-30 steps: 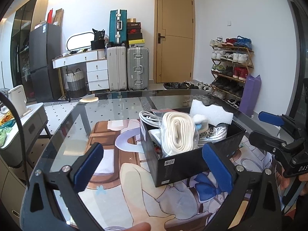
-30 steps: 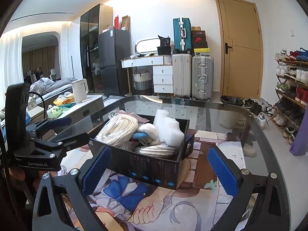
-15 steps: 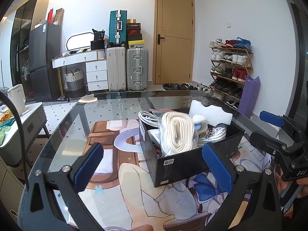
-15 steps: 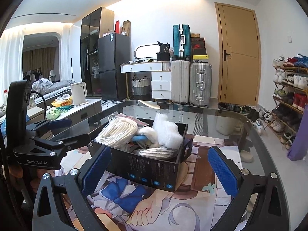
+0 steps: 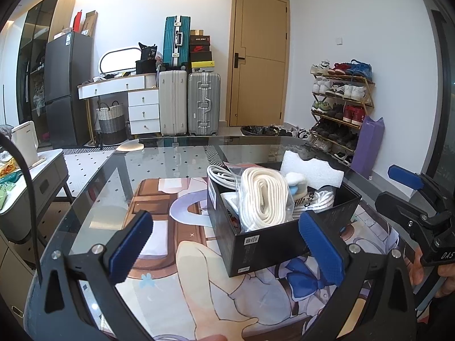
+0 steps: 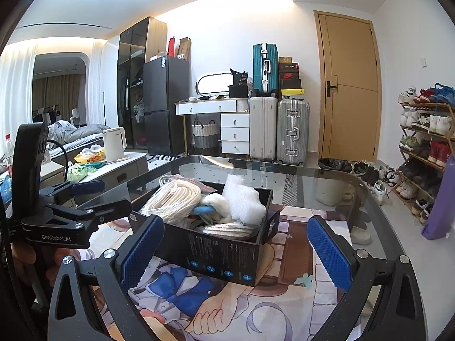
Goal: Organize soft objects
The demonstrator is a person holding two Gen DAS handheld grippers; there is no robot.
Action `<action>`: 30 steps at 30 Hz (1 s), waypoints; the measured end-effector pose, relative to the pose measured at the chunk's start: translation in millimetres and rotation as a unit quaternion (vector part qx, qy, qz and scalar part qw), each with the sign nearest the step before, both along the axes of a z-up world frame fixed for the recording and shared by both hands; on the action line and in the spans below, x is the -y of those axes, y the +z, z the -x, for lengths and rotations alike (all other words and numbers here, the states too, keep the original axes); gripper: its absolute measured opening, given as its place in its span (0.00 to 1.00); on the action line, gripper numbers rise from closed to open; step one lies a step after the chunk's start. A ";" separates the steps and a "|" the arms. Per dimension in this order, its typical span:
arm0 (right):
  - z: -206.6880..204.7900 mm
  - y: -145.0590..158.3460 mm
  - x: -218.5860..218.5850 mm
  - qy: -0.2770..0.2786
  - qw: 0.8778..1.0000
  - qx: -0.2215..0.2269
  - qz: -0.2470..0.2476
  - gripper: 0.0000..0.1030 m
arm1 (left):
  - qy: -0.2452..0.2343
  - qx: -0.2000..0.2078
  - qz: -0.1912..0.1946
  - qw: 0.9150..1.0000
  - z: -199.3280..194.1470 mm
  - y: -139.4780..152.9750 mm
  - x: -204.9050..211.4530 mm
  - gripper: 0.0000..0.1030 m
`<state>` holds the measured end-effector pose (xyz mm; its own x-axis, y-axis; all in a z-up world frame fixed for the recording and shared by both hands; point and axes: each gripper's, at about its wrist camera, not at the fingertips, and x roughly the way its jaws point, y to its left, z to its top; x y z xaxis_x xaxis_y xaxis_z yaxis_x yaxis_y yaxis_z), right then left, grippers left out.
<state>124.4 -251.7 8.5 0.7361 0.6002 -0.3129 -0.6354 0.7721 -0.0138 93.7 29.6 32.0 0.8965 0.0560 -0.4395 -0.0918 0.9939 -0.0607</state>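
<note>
A black cardboard box (image 5: 267,238) (image 6: 224,253) stands on the printed mat on a glass table. It holds soft things: a bagged coil of white rope (image 5: 263,199) (image 6: 173,199), a white foam piece (image 5: 310,169) (image 6: 244,201), a white and blue item (image 5: 297,183) and a striped white cloth (image 6: 227,229). My left gripper (image 5: 226,251) is open and empty, just in front of the box. My right gripper (image 6: 236,251) is open and empty, in front of the box's other side; it also shows at the right of the left wrist view (image 5: 412,199).
The glass table (image 5: 170,156) carries a printed anime mat (image 5: 176,227). A side table with a white kettle (image 6: 113,144) stands to the left. Suitcases (image 5: 189,102), a door and a shoe rack (image 5: 338,105) line the back and right walls.
Both grippers have drifted slightly back and upward from the box; the right wrist view has tilted up. Both stay open and empty. The box and its contents have not moved.
</note>
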 end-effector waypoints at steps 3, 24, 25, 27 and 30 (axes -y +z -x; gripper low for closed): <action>-0.5 2.8 2.2 0.001 1.000 0.004 0.000 0.99 | 0.001 0.001 0.002 1.000 0.1 -0.7 -0.2 1.00; -0.5 3.2 1.5 0.002 1.000 0.004 0.000 0.99 | 0.002 0.001 0.004 1.000 -0.9 -2.2 -1.1 1.00; -0.5 3.3 1.5 0.002 1.000 0.004 0.000 0.99 | 0.002 0.001 0.004 1.000 -1.1 -2.3 -1.4 1.00; -0.5 3.3 1.6 0.002 1.000 0.004 0.000 0.99 | 0.002 0.001 0.004 1.000 -0.9 -2.4 -1.9 1.00; -0.6 3.3 1.5 0.002 1.000 0.004 0.000 0.99 | 0.002 0.002 0.005 1.000 -0.9 -2.4 -1.6 1.00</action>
